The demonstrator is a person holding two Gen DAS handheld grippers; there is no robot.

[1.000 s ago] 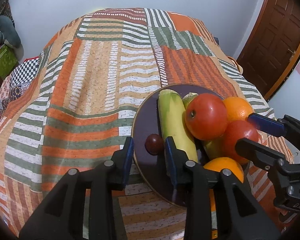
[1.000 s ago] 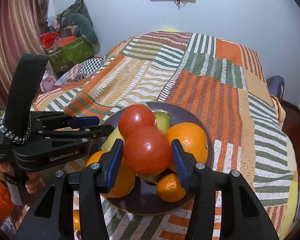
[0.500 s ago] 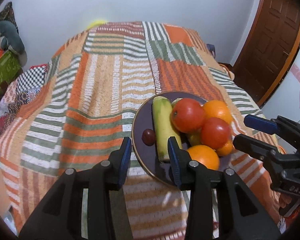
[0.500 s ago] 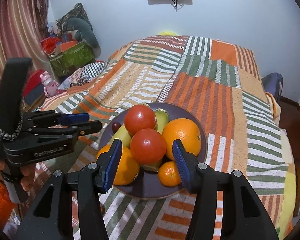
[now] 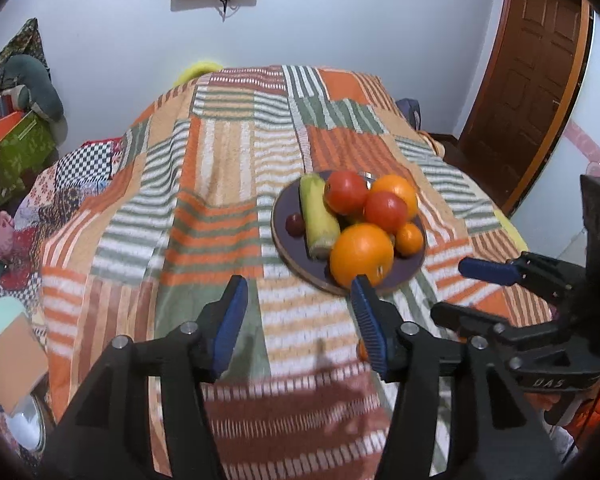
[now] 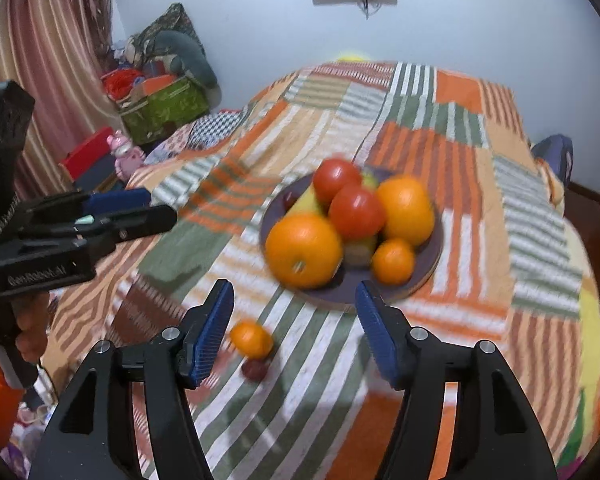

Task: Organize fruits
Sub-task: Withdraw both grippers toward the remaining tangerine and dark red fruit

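**Fruit heaped on the plate, both tongs held clear of it**

The fruit sits piled on a dark round plate (image 5: 410, 268) that lies on a striped patchwork blanket (image 5: 220, 184) over the bed. A large orange (image 5: 361, 255) is at the near edge of the heap, with two tomatoes (image 5: 346, 193) stacked behind it, a second orange (image 5: 398, 192) at the far right and a small mandarin (image 5: 409, 239) at the near right. A yellow-green banana (image 5: 318, 216) lies along the left of the pile, and a small dark red fruit (image 5: 295, 224) rests on the plate just left of the banana.

Off the plate, in the right wrist view, a loose mandarin (image 6: 252, 339) lies on the blanket with another small dark red fruit (image 6: 255, 369) touching it on the near side.

The left gripper (image 5: 298, 320) hangs short of the plate; its right blue pad overlaps the near rim and the large orange in the picture, though contact cannot be judged. Its jaws are opening and nothing is between them but blanket. The right gripper (image 6: 294, 328) is also short of the plate, near its front rim, jaws opening with nothing clamped; the loose mandarin and the dark fruit lie below, just inside its left finger.

Each gripper shows in the other's view, off to the side of the plate. A hand (image 6: 30, 332) holds the left one's handle.
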